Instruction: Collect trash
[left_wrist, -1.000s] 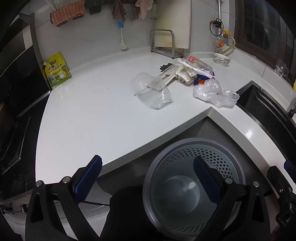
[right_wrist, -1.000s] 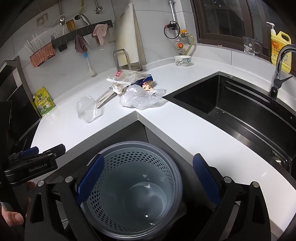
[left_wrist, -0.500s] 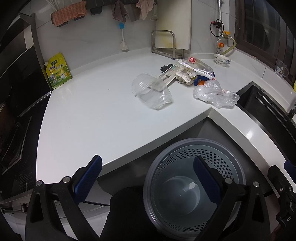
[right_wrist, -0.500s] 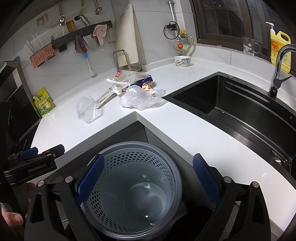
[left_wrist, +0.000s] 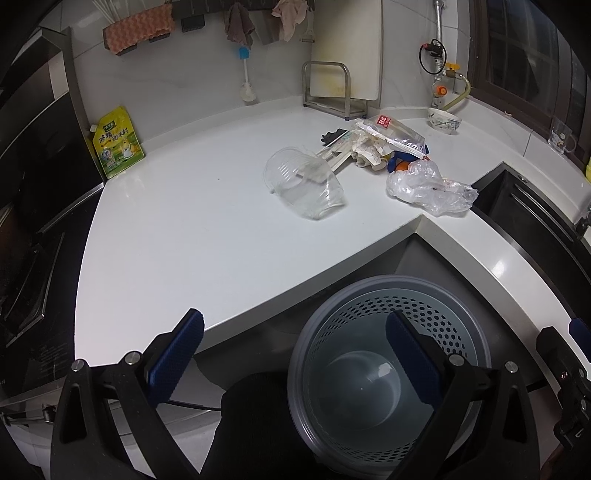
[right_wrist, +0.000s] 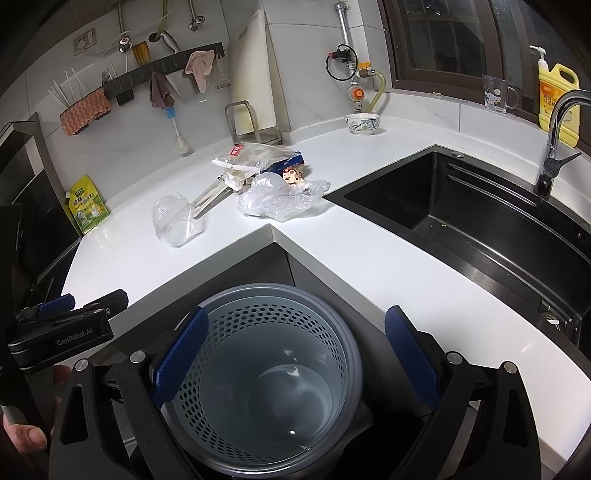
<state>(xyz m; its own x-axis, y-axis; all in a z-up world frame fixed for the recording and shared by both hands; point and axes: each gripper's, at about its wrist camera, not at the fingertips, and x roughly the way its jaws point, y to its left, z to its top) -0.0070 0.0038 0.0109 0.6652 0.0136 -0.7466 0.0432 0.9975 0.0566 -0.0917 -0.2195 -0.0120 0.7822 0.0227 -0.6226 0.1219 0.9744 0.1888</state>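
"GenRobot.AI" is printed on the left gripper (right_wrist: 70, 317), seen from the right wrist. Both it and the right gripper (right_wrist: 295, 350) hang with fingers spread wide, holding nothing, above a perforated grey bin (left_wrist: 391, 373) that looks empty. The trash sits on the white desk (left_wrist: 192, 229): a clear plastic cup (left_wrist: 304, 188) on its side, a crumpled plastic bag (left_wrist: 428, 186), and wrappers (left_wrist: 384, 142) with a red label too small to read.

Glossy white countertop (left_wrist: 192, 229), clear ribbed plastic cup (left_wrist: 304, 188), crinkled film bag (left_wrist: 430, 188), matt perforated plastic bin (right_wrist: 273, 373).
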